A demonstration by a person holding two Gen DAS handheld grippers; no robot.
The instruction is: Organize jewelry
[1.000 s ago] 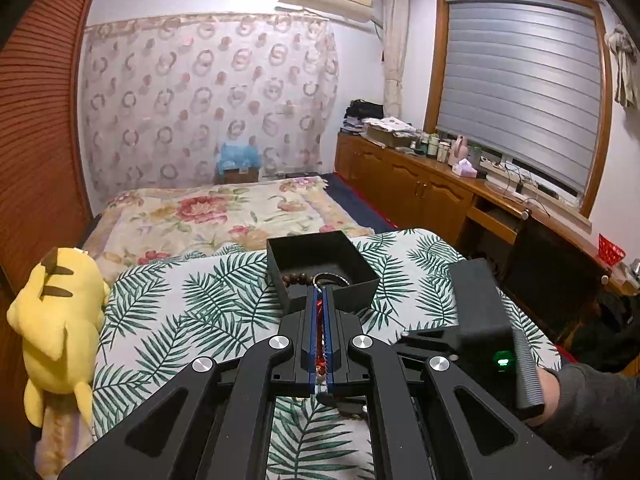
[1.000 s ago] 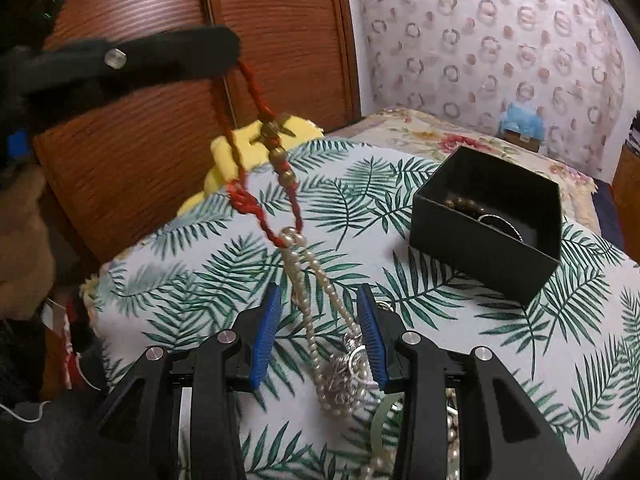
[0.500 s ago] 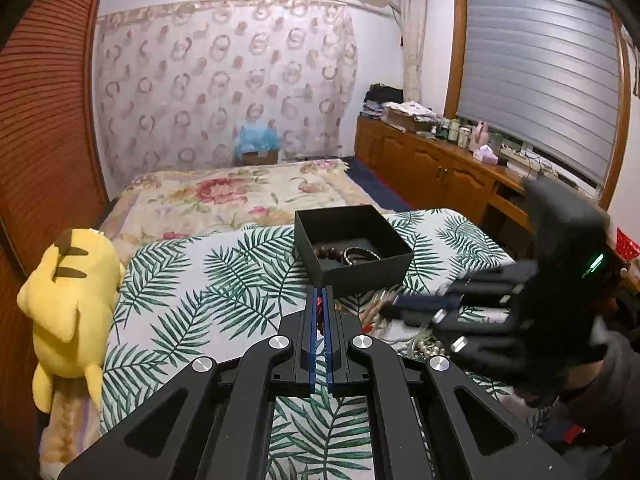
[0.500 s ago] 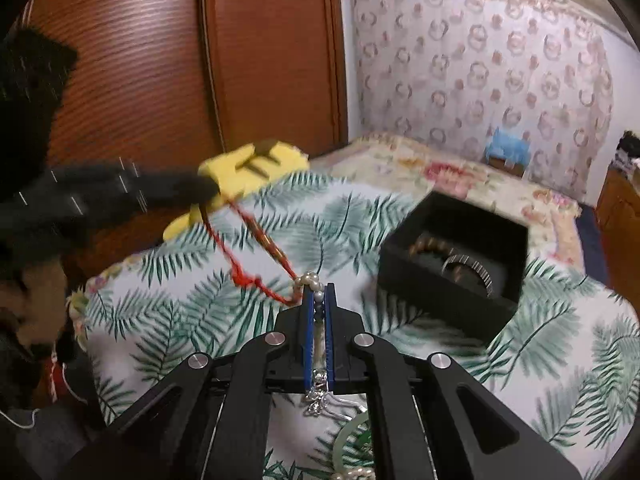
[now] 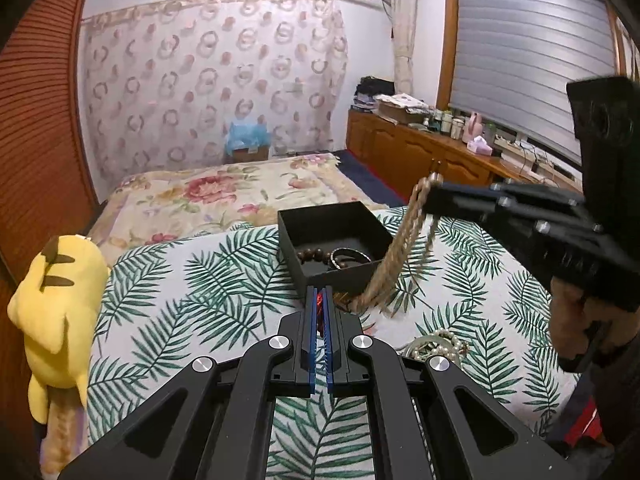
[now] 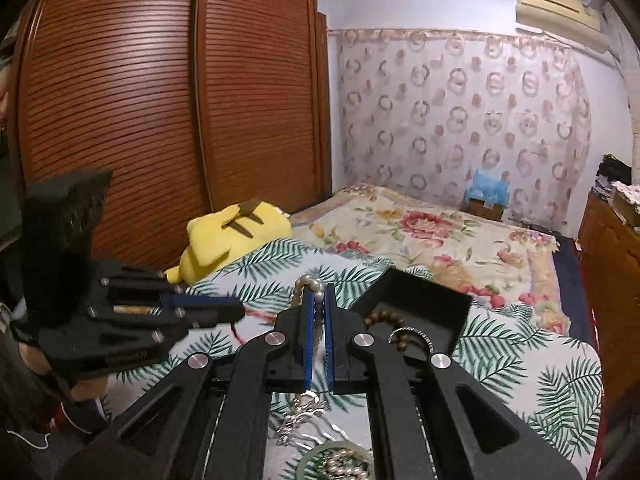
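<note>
My left gripper [image 5: 318,293] is shut on a red cord [image 5: 319,305], low over the leaf-print cover [image 5: 192,304]. Just beyond it stands an open black box [image 5: 298,258] holding a brown bead bracelet [image 5: 312,256] and a dark bangle [image 5: 350,258]. My right gripper [image 6: 319,289] is shut on a pearl necklace [image 6: 306,281]. From the left wrist view, that right gripper [image 5: 430,194] holds the pearl necklace [image 5: 400,248] up beside the box, and the strands slant down toward the red cord. The left gripper [image 6: 238,314] shows at the left of the right wrist view.
More jewelry lies in a pile [image 5: 438,344] on the cover: pearls, a silver chain [image 6: 300,428] and a green bangle [image 6: 320,454]. A yellow plush toy [image 5: 56,300] lies at the bed's left edge by the wooden wardrobe [image 6: 160,120]. A wooden sideboard [image 5: 420,152] runs along the right.
The right gripper shut on the pearl strand and rose, lifting it off the cover. The left gripper sank a little with the red cord still in it.
</note>
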